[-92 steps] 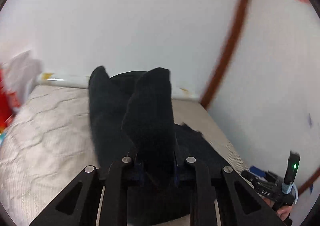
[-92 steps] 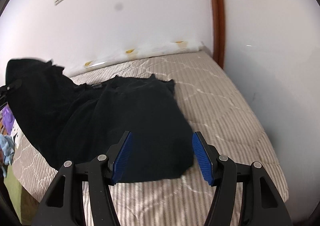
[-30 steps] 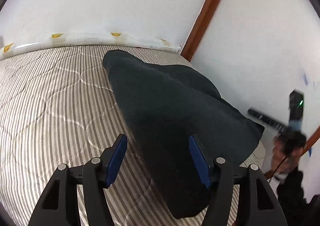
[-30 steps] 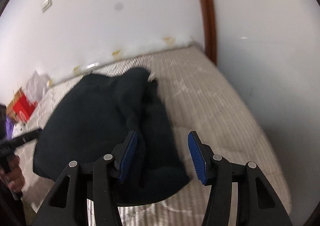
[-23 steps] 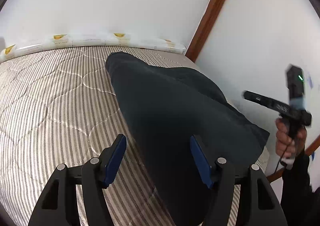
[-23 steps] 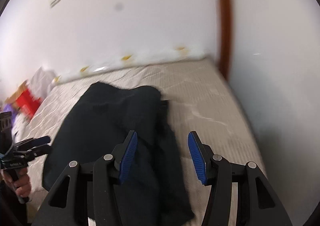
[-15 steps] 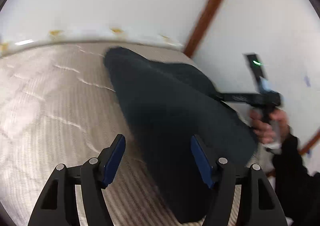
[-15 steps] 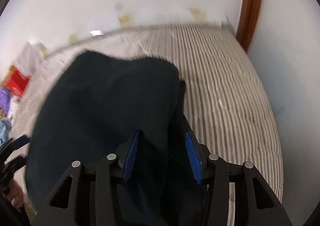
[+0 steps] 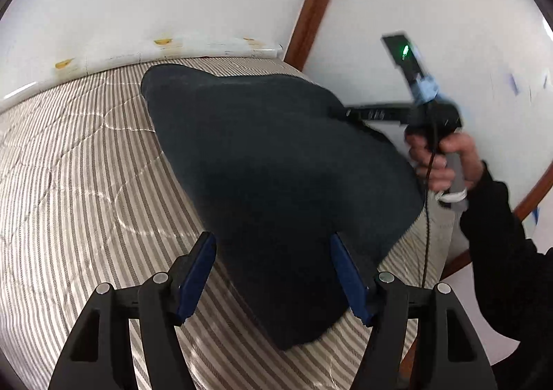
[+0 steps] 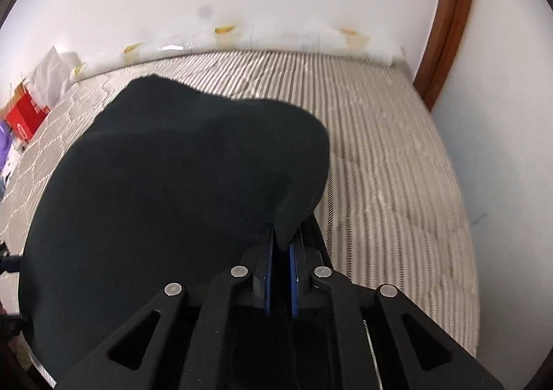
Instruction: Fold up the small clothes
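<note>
A black garment (image 9: 276, 155) lies spread on the striped mattress (image 9: 86, 182). My left gripper (image 9: 273, 269) hangs open over its near end; the cloth shows between the blue pads, and neither pad presses on it. In the right wrist view the same garment (image 10: 172, 182) fills the left half, and my right gripper (image 10: 280, 244) is closing its jaws, its pads pinching a raised fold at the cloth's right edge. The left wrist view shows that right gripper (image 9: 340, 111) reaching into the garment's far right side, held by a hand (image 9: 439, 161).
White walls stand close behind and to the right of the mattress (image 10: 380, 165), with brown wooden trim (image 9: 311, 6) in the corner. A white padded strip (image 10: 242, 40) runs along the wall. A red box (image 10: 26, 117) and white bags sit far left. A dark sleeve (image 9: 501, 251) crosses the right.
The left gripper let go of the garment it had held up; the garment now lies on the mattress. The right gripper swung in to the cloth's right edge and its jaws closed onto a fold.
</note>
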Motion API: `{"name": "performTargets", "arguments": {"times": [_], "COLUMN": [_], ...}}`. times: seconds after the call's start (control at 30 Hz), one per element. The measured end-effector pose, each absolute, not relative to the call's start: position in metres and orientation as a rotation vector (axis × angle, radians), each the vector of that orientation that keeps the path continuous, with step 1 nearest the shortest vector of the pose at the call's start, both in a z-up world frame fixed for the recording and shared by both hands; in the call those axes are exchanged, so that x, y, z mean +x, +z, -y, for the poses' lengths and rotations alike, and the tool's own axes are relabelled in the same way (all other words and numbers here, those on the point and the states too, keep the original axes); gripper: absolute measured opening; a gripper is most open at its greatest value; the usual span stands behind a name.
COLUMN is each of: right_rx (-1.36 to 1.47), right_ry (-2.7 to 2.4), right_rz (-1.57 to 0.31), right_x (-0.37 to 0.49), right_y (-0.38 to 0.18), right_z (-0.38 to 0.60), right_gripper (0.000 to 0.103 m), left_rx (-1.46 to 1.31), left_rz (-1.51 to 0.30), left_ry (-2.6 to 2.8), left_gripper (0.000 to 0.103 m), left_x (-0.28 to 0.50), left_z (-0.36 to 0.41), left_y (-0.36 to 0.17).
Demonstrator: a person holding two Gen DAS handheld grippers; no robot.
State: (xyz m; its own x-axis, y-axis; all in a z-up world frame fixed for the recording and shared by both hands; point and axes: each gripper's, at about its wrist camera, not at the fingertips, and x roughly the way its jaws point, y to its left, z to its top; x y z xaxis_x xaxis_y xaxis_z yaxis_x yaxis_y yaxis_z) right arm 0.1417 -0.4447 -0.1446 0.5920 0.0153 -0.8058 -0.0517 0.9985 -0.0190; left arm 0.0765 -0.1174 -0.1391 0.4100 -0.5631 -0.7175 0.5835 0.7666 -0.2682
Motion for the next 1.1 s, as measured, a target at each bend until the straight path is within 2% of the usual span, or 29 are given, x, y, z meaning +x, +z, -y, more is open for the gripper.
{"name": "performTargets", "arguments": {"times": [0.13,0.23,0.37,0.47,0.6,0.83,1.1], "right_rx": [0.008,-0.011,0.001,-0.040,-0.035,0.057,0.062], "right_ry": [0.001,-0.005,0.026,-0.025,-0.130,-0.100,-0.103], "right_rz": [-0.872,-0.873,-0.845,-0.846,-0.855,-0.806,-0.774], "right_x": [0.104,0.072,0.026,0.012,0.007,-0.004,-0.029], "right_y": [-0.121,-0.119,-0.126,-0.149,-0.175,-0.132,-0.087], "right_z": [0.457,0.458,0.463,0.463,0.472,0.483,0.459], "right_gripper": [0.018,0.021,0.031,0.031,0.031,0.032,0.054], "left_rx": [0.127,0.092,0.058,0.039,0.006,-0.012,-0.034], "left_rz": [-0.931,-0.954,-0.880,-0.821,-0.837,-0.864,-0.837], "left_ry": [-0.649,-0.644,-0.661,-0.660,-0.599,-0.502,-0.386], "left_gripper": [0.069,0.069,0.067,0.067,0.067,0.067,0.067], "left_x": [0.066,0.064,0.058,0.057,0.070,0.071,0.033], "left_z": [0.132,0.128,0.115,0.109,0.104,0.097,0.087], "left_y": [-0.156,-0.165,-0.148,-0.133,-0.128,-0.119,-0.083]}}
